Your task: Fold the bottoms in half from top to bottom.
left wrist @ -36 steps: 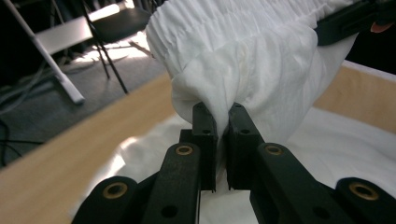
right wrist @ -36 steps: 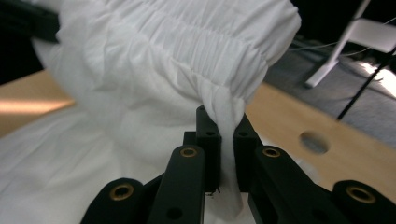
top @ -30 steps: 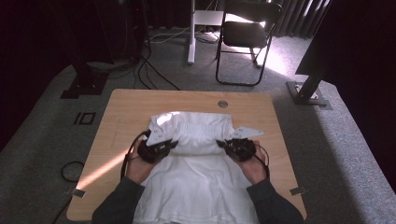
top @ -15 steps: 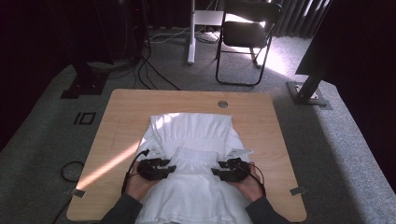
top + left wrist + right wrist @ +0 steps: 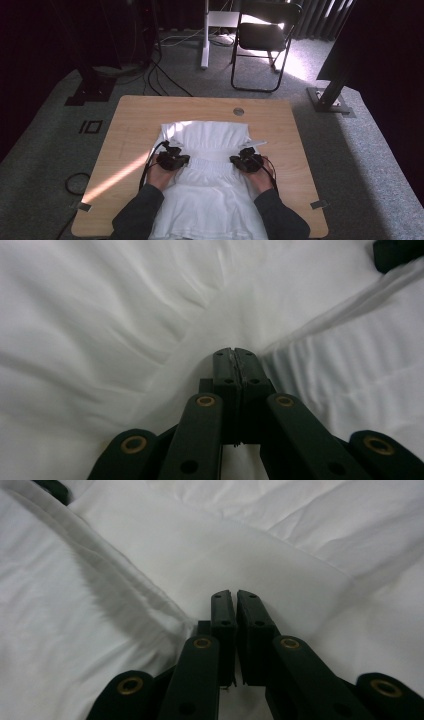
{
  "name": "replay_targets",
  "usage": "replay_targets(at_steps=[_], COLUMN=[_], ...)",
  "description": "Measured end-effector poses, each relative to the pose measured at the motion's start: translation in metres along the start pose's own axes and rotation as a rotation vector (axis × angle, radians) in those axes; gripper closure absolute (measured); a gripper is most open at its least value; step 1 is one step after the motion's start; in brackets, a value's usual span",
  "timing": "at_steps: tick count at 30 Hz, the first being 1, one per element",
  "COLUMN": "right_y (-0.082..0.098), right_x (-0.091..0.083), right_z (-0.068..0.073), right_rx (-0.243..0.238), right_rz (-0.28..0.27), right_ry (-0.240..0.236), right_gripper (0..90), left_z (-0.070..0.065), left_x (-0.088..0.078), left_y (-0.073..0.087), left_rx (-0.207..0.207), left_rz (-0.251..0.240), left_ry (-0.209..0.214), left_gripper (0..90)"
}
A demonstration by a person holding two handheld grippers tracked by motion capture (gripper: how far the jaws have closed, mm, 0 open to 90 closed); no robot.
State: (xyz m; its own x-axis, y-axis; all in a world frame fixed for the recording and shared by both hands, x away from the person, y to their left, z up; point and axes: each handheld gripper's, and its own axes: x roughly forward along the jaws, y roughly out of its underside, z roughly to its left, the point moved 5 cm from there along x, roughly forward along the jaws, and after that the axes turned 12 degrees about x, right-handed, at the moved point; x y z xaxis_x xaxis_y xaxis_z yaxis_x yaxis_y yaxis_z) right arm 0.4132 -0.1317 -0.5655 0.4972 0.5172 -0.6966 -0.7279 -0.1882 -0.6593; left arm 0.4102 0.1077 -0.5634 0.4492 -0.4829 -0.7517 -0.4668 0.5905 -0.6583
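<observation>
White garment [image 5: 207, 175] lies mid-counter [image 5: 130, 125], centre of the high view. Left gripper [image 5: 184, 160] and right gripper [image 5: 235, 160] fingers are clenched on its folded edge; uneven pulling would likely skew the fold.

A black folding chair [image 5: 265, 37] stands on grey carpet [image 5: 380, 165] beyond the wooden surface [image 5: 130, 130], beside a white post [image 5: 204, 35]. Black cables [image 5: 162, 80] trail across the carpet; sunlight streaks the surface's left side.
</observation>
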Motion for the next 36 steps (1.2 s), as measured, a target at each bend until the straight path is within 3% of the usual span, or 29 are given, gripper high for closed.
replay_targets(at_steps=[2,4,6,7,9,12,14,18,21,23,26,29,33,36], right_y=[0.001,0.006,0.008,0.008,0.015,0.024,0.028,0.023,0.017,0.018,0.034,0.058,0.084,0.084], right_x=[0.006,0.009,0.003,0.003,-0.01,-0.021,-0.028,-0.043,-0.048,-0.047,-0.042,-0.038,-0.029,-0.031], right_z=[-0.001,0.002,0.003,0.003,0.008,0.015,0.019,0.022,0.026,0.033,0.052,0.064,0.063,0.061], right_rx=[0.008,0.011,0.019,0.019,0.013,-0.002,-0.023,-0.041,-0.045,-0.06,-0.096,-0.15,-0.171,-0.169], right_rz=[0.023,0.036,0.028,0.028,0.014,0.011,0.006,-0.059,-0.079,-0.073,-0.036,0.006,0.064,0.083], right_ry=[-0.007,-0.051,-0.099,-0.099,-0.146,-0.184,-0.193,-0.178,-0.179,-0.185,-0.23,-0.24,-0.209,-0.217], right_gripper=[85.9,84.7,82.5,82.5,80.9,79.5,77.4,73.7,72.1,71.8,72.0,73.7,75.9,76.2], left_z=[-0.005,-0.01,-0.016,-0.016,-0.031,-0.048,-0.058,-0.072,-0.076,-0.077,-0.08,-0.081,-0.082,-0.076], left_x=[0.005,0.0,-0.007,-0.007,-0.019,-0.025,-0.026,-0.029,-0.033,-0.038,-0.042,-0.043,-0.042,-0.05], left_y=[0.003,0.004,0.005,0.005,0.01,0.02,0.028,0.043,0.047,0.048,0.051,0.058,0.061,0.052], left_rx=[0.006,0.022,0.046,0.046,0.082,0.11,0.126,0.145,0.16,0.145,0.141,0.136,0.123,0.142], left_rz=[0.006,-0.012,-0.025,-0.025,-0.069,-0.084,-0.09,-0.092,-0.093,-0.109,-0.123,-0.118,-0.122,-0.142], left_ry=[0.008,0.017,0.017,0.017,0.031,0.061,0.087,0.128,0.139,0.148,0.155,0.164,0.189,0.149], left_gripper=[89.5,88.9,87.2,86.2,84.1,83.3,82.7,82.3,81.8,81.0,79.0,77.5,75.8,67.4])
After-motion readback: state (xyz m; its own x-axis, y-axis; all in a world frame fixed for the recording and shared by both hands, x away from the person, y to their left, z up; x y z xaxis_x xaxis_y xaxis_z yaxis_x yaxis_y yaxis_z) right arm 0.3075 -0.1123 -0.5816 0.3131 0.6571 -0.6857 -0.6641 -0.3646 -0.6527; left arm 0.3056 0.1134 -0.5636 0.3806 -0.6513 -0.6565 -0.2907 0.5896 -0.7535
